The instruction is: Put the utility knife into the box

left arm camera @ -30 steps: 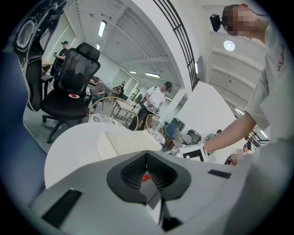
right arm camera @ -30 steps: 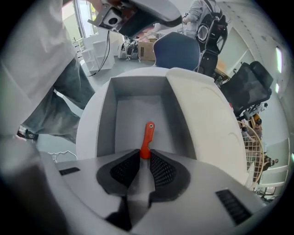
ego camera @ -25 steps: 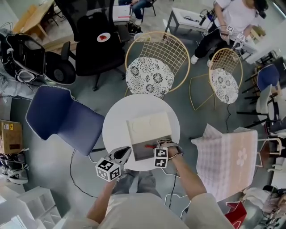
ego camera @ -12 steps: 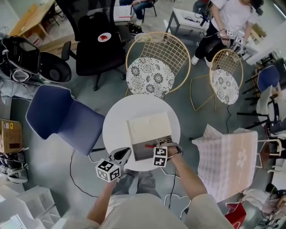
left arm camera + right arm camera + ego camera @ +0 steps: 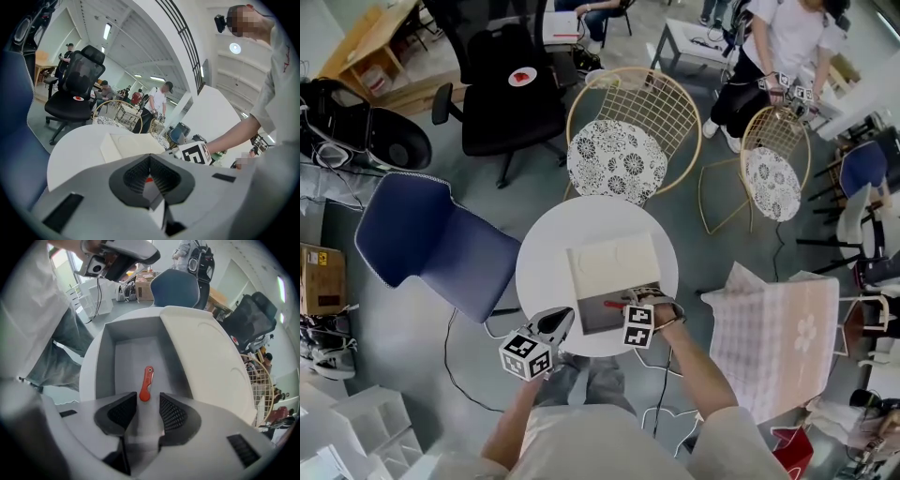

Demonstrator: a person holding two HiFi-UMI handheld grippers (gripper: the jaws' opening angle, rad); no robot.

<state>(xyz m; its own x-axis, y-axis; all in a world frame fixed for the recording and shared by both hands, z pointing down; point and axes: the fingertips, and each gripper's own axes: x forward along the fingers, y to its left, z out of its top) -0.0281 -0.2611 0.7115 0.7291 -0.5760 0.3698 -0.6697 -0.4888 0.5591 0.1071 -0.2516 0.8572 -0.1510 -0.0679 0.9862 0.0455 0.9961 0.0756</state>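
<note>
Round table: your right gripper has just spread its jaws, leaving the red utility knife free inside the box, so placement looks done; left gripper is pressed together, empty.

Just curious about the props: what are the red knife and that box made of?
Utility knife: smooth, matte orange-red handle, probably plastic. Box: flat, dull grey walls with crisp straight edges, likely cardboard or stiff board; plastic cannot be ruled out.
</note>
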